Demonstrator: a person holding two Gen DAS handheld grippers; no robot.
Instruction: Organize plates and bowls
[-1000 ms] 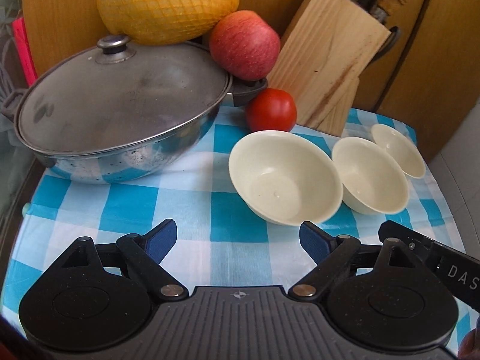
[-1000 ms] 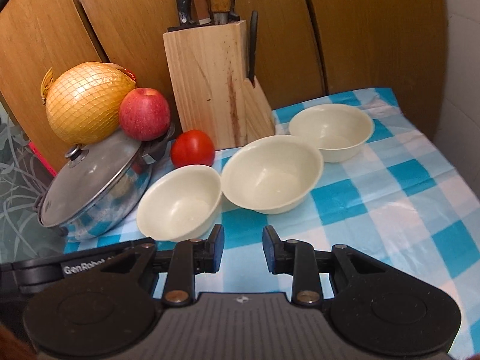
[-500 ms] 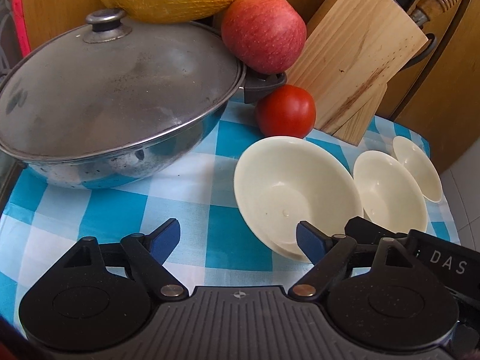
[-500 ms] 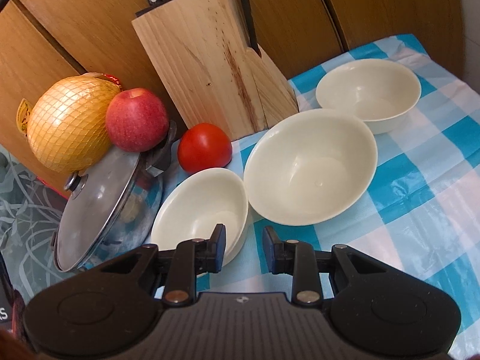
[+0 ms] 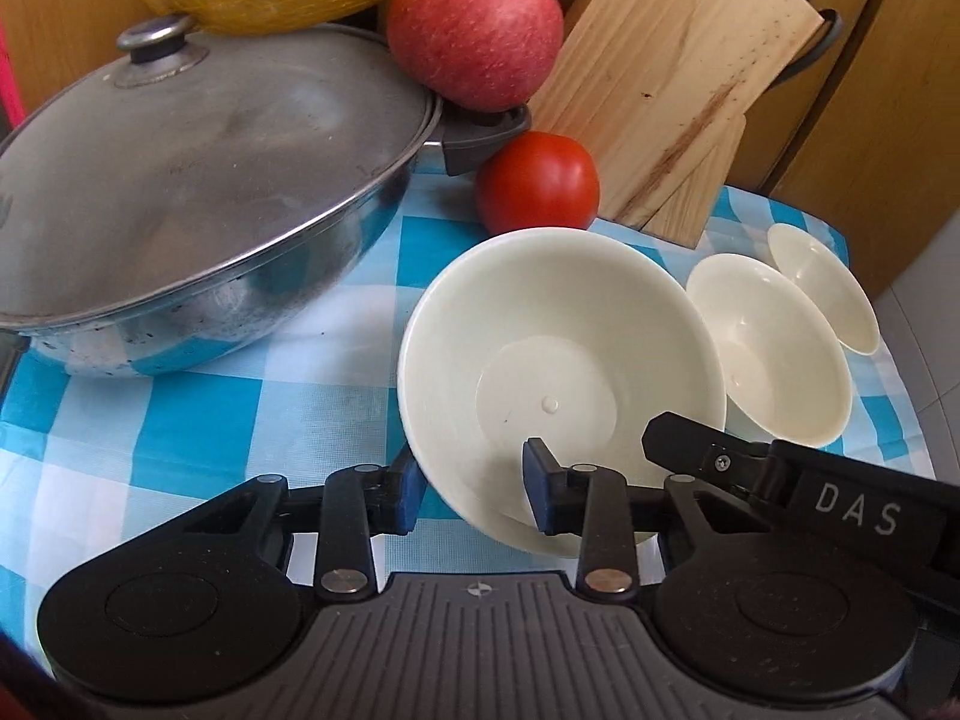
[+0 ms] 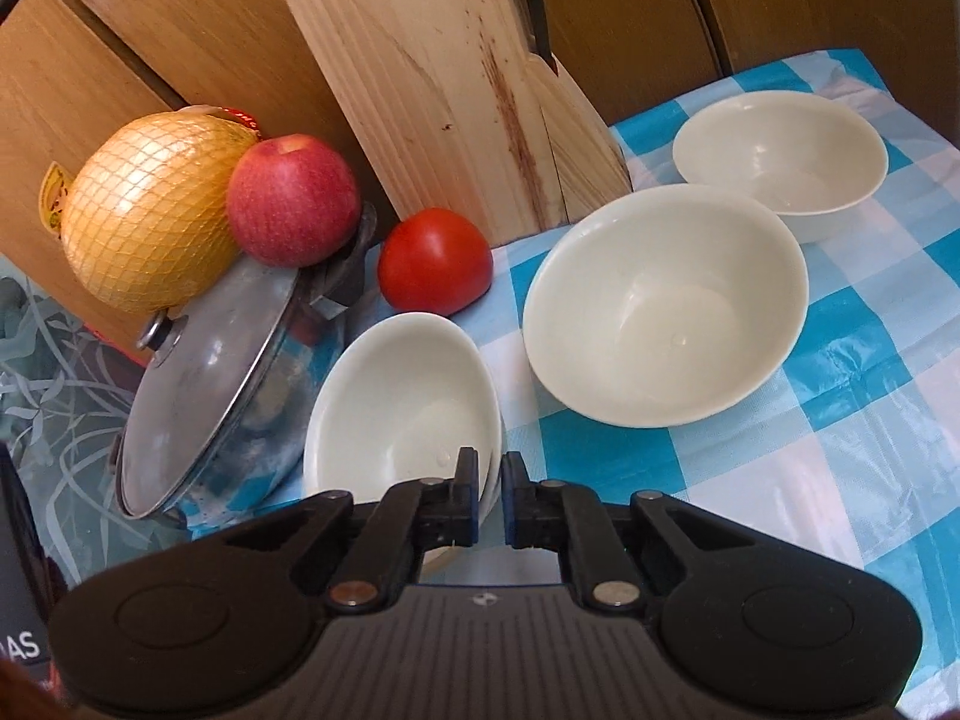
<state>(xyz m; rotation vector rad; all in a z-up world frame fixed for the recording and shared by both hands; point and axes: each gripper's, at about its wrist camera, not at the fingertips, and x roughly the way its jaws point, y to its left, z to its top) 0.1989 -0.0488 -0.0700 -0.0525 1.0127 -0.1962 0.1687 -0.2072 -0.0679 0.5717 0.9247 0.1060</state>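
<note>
Three cream bowls stand in a row on a blue-checked cloth. In the left wrist view my left gripper [image 5: 474, 483] straddles the near rim of the nearest bowl [image 5: 558, 372], one finger outside and one inside, partly closed; I cannot tell if the pads touch it. The middle bowl [image 5: 768, 348] and far bowl [image 5: 822, 288] lie to its right. In the right wrist view my right gripper [image 6: 491, 495] is shut on the rim of that same nearest bowl [image 6: 408, 414], which is tilted. The middle bowl [image 6: 666, 306] and far bowl [image 6: 780, 156] sit right of it.
A lidded steel wok [image 5: 198, 198] fills the left. A netted pomelo [image 6: 150, 216] and an apple [image 5: 474, 24] rest on or behind it. A tomato [image 5: 540, 183] and a wooden knife block [image 5: 666, 78] stand behind the bowls. The cloth's edge [image 5: 900, 396] drops off at right.
Both grippers moved forward to the nearest bowl. The left jaws narrowed around its rim. The right jaws closed on its rim, and the bowl tipped.
</note>
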